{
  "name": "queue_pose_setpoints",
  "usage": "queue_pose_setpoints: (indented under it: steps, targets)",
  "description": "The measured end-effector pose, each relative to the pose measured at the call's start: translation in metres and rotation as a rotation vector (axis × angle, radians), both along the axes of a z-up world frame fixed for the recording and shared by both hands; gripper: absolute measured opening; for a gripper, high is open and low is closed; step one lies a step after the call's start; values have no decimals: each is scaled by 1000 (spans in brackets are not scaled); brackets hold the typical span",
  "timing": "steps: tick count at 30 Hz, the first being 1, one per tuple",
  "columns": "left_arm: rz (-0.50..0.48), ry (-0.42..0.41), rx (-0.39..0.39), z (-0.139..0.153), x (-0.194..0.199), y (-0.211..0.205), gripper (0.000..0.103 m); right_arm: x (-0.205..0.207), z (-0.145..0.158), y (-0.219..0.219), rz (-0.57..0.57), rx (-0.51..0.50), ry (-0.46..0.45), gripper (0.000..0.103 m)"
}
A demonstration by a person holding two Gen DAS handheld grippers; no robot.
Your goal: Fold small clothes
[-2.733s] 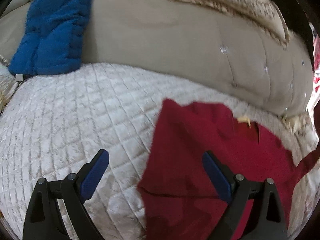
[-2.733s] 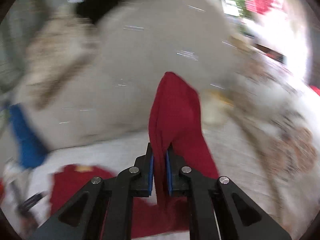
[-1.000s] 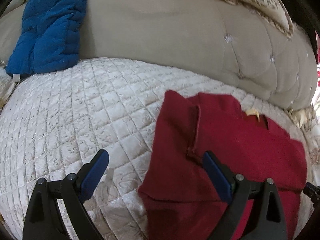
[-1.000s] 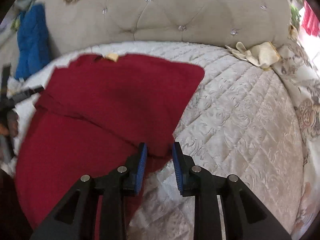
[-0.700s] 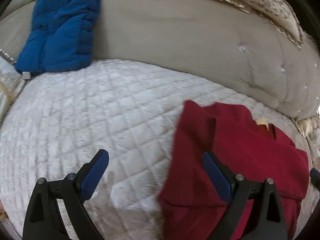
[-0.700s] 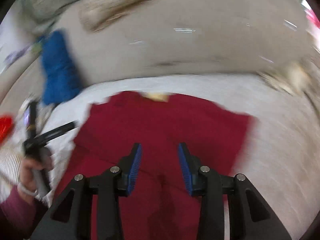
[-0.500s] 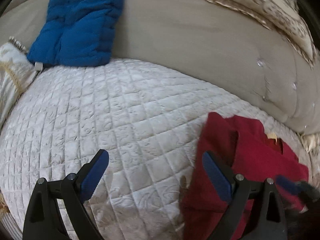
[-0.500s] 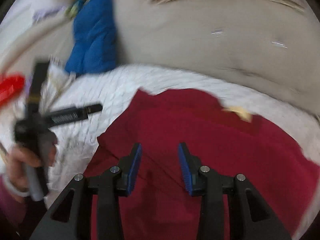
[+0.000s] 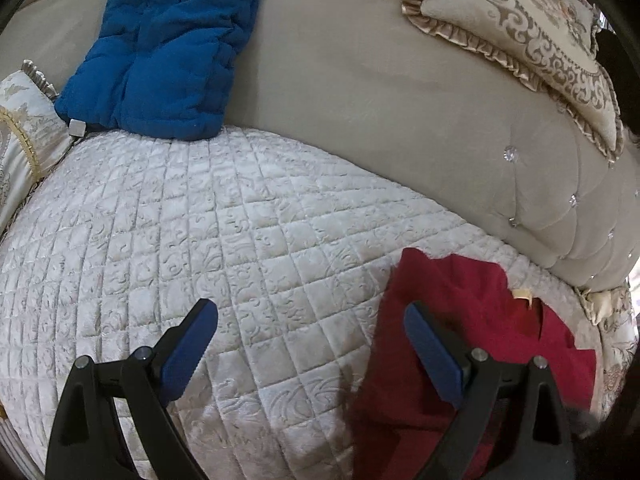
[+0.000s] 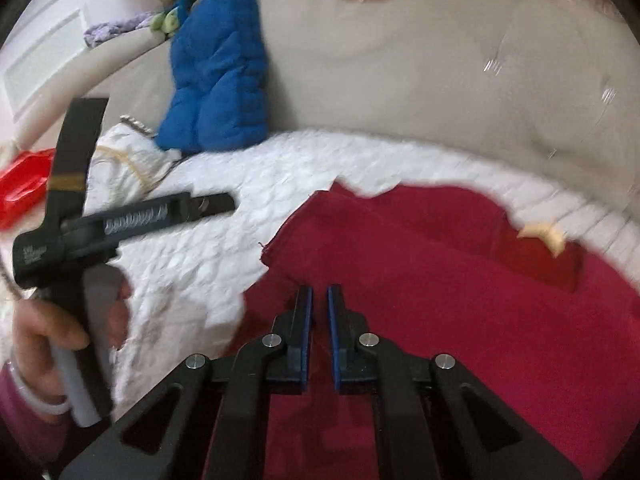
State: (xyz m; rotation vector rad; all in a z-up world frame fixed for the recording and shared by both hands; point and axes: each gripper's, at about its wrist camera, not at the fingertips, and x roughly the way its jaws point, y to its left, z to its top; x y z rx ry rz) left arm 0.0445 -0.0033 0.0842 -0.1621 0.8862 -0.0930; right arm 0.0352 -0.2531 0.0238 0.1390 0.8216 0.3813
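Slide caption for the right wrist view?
Right gripper shut over the red shirt on the quilt.

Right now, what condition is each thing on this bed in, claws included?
Red garment: lying on the quilt, partly folded, tag showing at the neck.
Right claw: just closed, over the red garment's left part; a grip on fabric is unclear.
Left claw: wide open, empty, above the quilt.
Blue padded garment: crumpled against the headboard.
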Motion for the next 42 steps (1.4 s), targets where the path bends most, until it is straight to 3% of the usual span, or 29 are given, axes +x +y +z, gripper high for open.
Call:
queue_pose_setpoints:
  steps: [4,6,9,11,12,13,15,16,18,19,24,28,30,32,36,42]
  targets:
    - [-39,-8,1,-1,-5,-11,97,2,-24,-2,-23,2,113,7]
    - [-75,-11,6,-2,-9,-21,97,-18,-9,-32,-92,28,64,9]
    - [-124,-11,33,-6,-14,-37,97,-50,13,-96,-315,-35,-6,15]
    - [-155,0,55,-12,-17,-48,97,-65,20,-142,-493,-119,-18,36]
    - [-167,7,69,-16,-19,-54,97,-69,18,-167,-597,-181,7,37]
    - [-179,12,84,-19,-19,-59,97,-69,15,-183,-645,-207,31,37]
    - [-197,24,129,-29,-20,-69,97,-65,0,-210,-660,-217,94,22]
    - [-202,30,152,-34,-19,-73,97,-61,-9,-216,-661,-272,117,0]
    - [-214,66,199,-48,-17,-81,97,-61,-18,-231,-733,-372,146,0]
    - [-217,73,201,-52,-17,-81,97,-64,-24,-243,-770,-359,157,0]
    - [-210,68,192,-55,-17,-80,97,-93,-7,-248,-743,-212,101,0]
    - [-211,57,201,-53,-18,-79,97,-107,8,-218,-602,-107,55,8]
    - [-210,56,201,-53,-17,-79,97,-109,-2,-202,-557,-147,90,8]
    - [-212,56,199,-52,-18,-79,97,-105,-21,-198,-579,-253,148,11]
    - [-209,52,204,-49,-20,-80,97,-113,-18,-205,-621,-216,152,16]
    - [-208,53,203,-47,-20,-78,97,-117,1,-209,-653,-177,82,21]
